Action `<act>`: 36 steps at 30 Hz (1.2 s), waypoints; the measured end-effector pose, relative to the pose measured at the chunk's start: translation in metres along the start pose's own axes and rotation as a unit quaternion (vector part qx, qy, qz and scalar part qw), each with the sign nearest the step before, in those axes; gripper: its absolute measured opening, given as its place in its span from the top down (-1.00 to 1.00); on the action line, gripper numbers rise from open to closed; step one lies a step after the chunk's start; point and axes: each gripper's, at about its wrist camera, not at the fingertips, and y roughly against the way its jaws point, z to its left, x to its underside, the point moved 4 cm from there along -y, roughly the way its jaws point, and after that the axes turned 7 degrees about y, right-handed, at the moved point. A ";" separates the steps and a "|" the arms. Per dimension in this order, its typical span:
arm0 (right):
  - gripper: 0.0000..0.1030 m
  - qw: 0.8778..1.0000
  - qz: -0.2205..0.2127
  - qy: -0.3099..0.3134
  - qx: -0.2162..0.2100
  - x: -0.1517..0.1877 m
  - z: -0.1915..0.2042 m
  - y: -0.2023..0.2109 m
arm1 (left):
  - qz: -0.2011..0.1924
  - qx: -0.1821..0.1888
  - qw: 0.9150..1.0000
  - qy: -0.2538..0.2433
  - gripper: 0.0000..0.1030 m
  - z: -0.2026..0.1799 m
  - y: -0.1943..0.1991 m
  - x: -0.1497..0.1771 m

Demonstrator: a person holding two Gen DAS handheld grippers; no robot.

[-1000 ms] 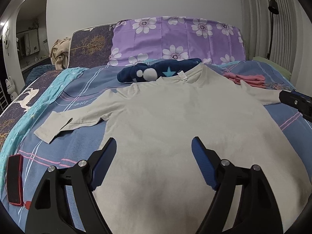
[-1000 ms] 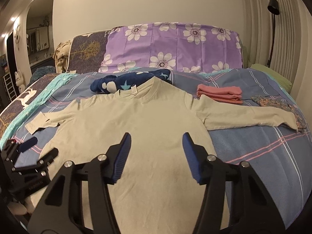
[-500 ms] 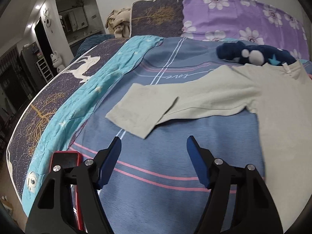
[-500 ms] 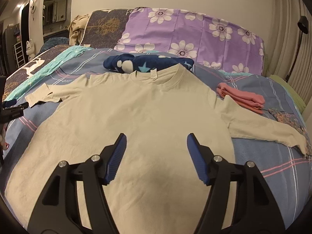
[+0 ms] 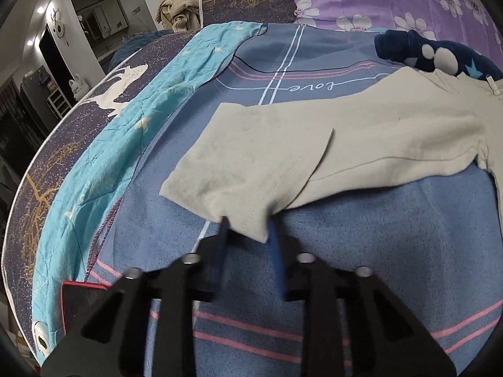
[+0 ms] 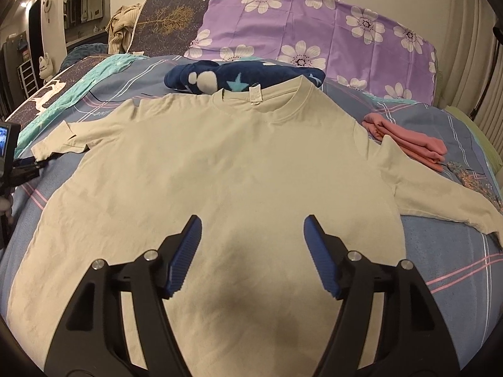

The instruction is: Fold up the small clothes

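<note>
A beige long-sleeved shirt lies spread flat on the bed, collar at the far side. Its left sleeve is partly folded over on itself. My left gripper is closed on the cuff corner of that sleeve; it shows at the left edge of the right wrist view. My right gripper is open and empty above the lower middle of the shirt's body. The right sleeve stretches out to the right.
A dark blue starred garment lies behind the collar. Folded pink clothes sit at the right. A turquoise cloth runs along the bed's left side. A red-edged phone lies near the left gripper. Purple flowered pillow at the head.
My left gripper has moved forward to the left sleeve's cuff and closed on its corner. My right gripper has stayed open over the shirt body, shifting slightly.
</note>
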 end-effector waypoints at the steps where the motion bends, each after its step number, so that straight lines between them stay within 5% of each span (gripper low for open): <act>1: -0.33 1.000 0.001 0.001 0.000 -0.001 0.000 -0.001 | -0.002 0.011 1.000 0.016 0.97 0.004 0.002 -0.003; 6: -0.36 1.000 -0.002 0.006 0.000 -0.008 -0.001 -0.003 | -0.021 0.087 0.995 0.041 0.97 0.000 0.035 -0.025; 12: -0.36 0.999 -0.006 -0.002 -0.032 -0.016 -0.001 -0.006 | -0.032 0.177 0.983 0.021 0.98 -0.052 0.077 -0.048; 19: -0.21 0.992 0.015 -0.030 -0.120 -0.045 0.005 -0.020 | -0.011 0.250 0.968 -0.028 0.98 -0.147 0.101 -0.022; 24: -0.12 0.990 0.024 -0.031 -0.137 -0.063 0.013 -0.031 | -0.023 0.289 0.955 -0.064 0.97 -0.197 0.126 -0.002; 28: -0.10 0.974 0.055 -0.064 -0.209 -0.080 0.026 -0.049 | -0.007 0.322 0.945 -0.055 0.98 -0.209 0.133 0.015; 36: -0.11 0.936 0.149 -0.069 -0.312 -0.101 0.099 -0.095 | 0.019 0.325 0.945 -0.027 0.98 -0.197 0.122 0.033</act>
